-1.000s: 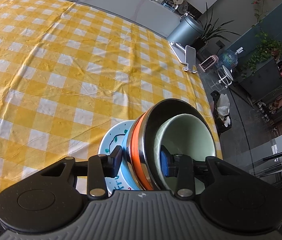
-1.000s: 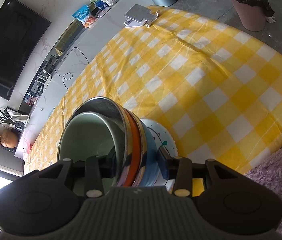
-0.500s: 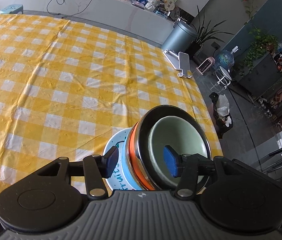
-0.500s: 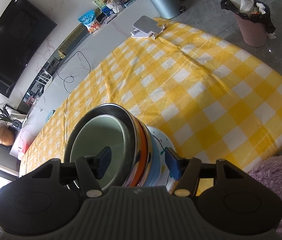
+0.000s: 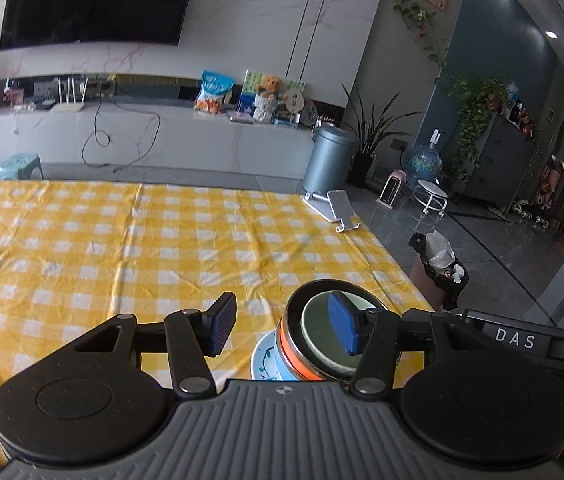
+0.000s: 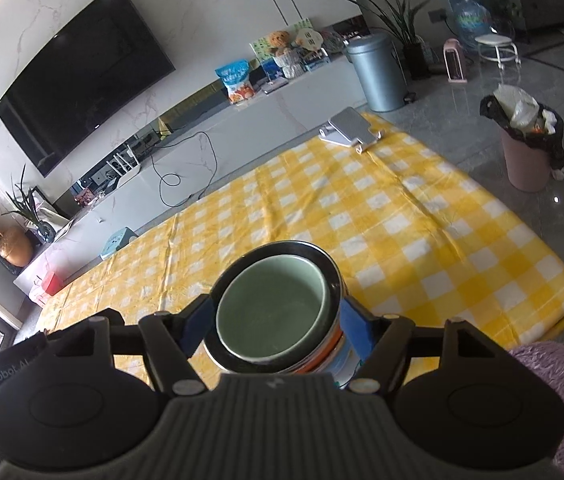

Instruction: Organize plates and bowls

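Note:
A pale green bowl (image 6: 270,320) is nested in a steel bowl (image 6: 332,276) with an orange band. Both stand on a blue-and-white plate (image 5: 264,364) near the right front corner of the yellow checked tablecloth (image 5: 122,248). My left gripper (image 5: 282,328) hangs open above and left of the stack, and its right pad overlaps the green bowl (image 5: 318,328) only in the picture. My right gripper (image 6: 276,330) is over the stack. Its jaws are opening, one on either side of the steel bowl, and the pads stand off it.
A silver phone stand (image 6: 350,126) lies at the table's far right corner. The table's right edge (image 6: 554,264) drops to a grey floor with a pink bin (image 6: 526,160). A purple fluffy cushion (image 6: 562,400) sits at my right. The other gripper's body (image 5: 522,340) is close by.
Both grippers have let go of the stack, spread their jaws, risen and rolled level. The stack stays on the tablecloth.

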